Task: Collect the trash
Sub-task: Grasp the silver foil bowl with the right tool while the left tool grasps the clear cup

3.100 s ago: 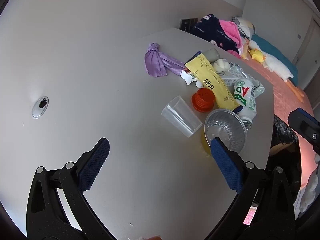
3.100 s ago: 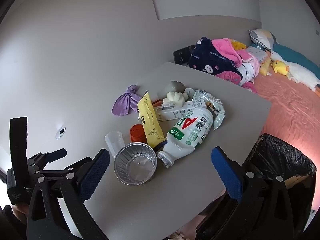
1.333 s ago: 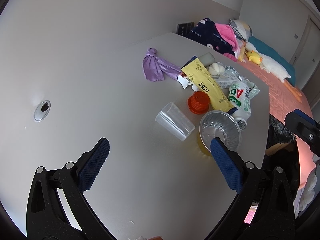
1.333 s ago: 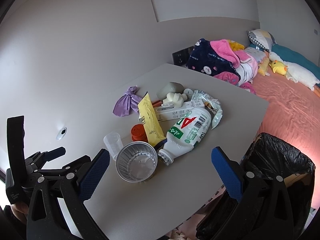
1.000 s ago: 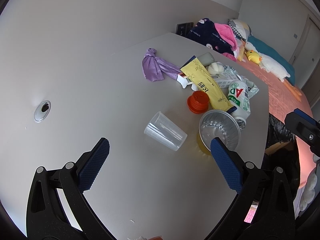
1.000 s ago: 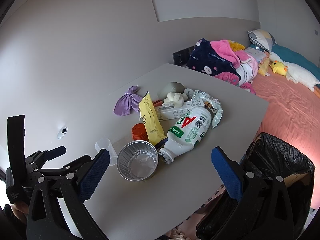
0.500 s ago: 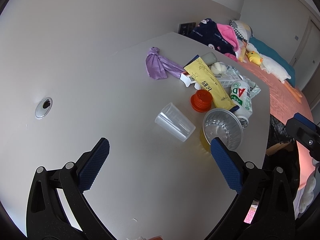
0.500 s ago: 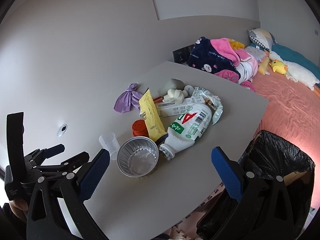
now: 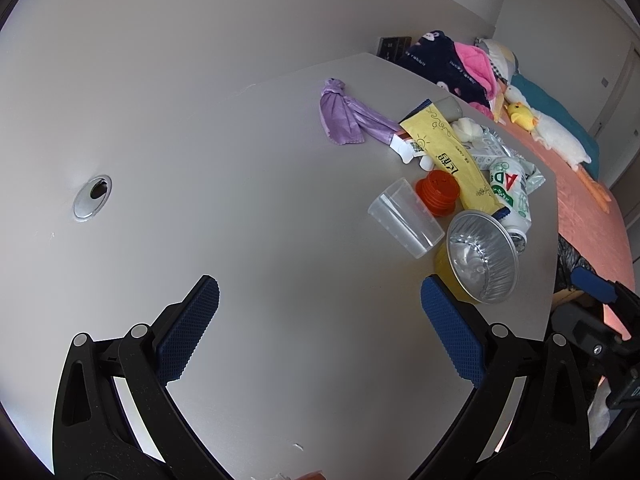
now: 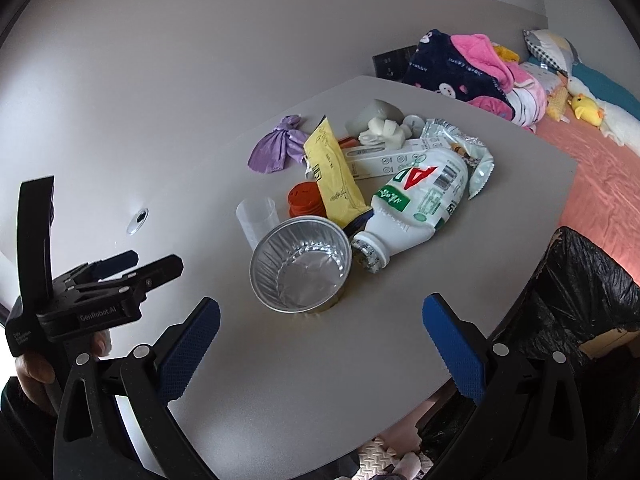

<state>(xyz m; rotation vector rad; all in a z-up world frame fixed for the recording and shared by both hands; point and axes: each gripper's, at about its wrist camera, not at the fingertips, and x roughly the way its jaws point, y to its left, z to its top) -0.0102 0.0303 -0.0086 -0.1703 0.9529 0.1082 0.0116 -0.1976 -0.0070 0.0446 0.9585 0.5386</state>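
Lying mid-counter (image 10: 280, 360), the trash is a loose heap: foil bowl (image 10: 301, 263), clear cup (image 9: 404, 218), orange lid (image 9: 438, 192), yellow packet (image 10: 334, 178), crushed white bottle (image 10: 416, 206). Both tools, left (image 9: 320, 330) and right (image 10: 320, 346), hover with pads apart, empty.

Right gripper (image 10: 320, 334): jaws wide apart, empty.
Foil bowl (image 10: 301, 263): just ahead, between the jaws.
Black trash bag (image 10: 580, 280): right of the claw.
Left gripper (image 10: 120, 268): far left.
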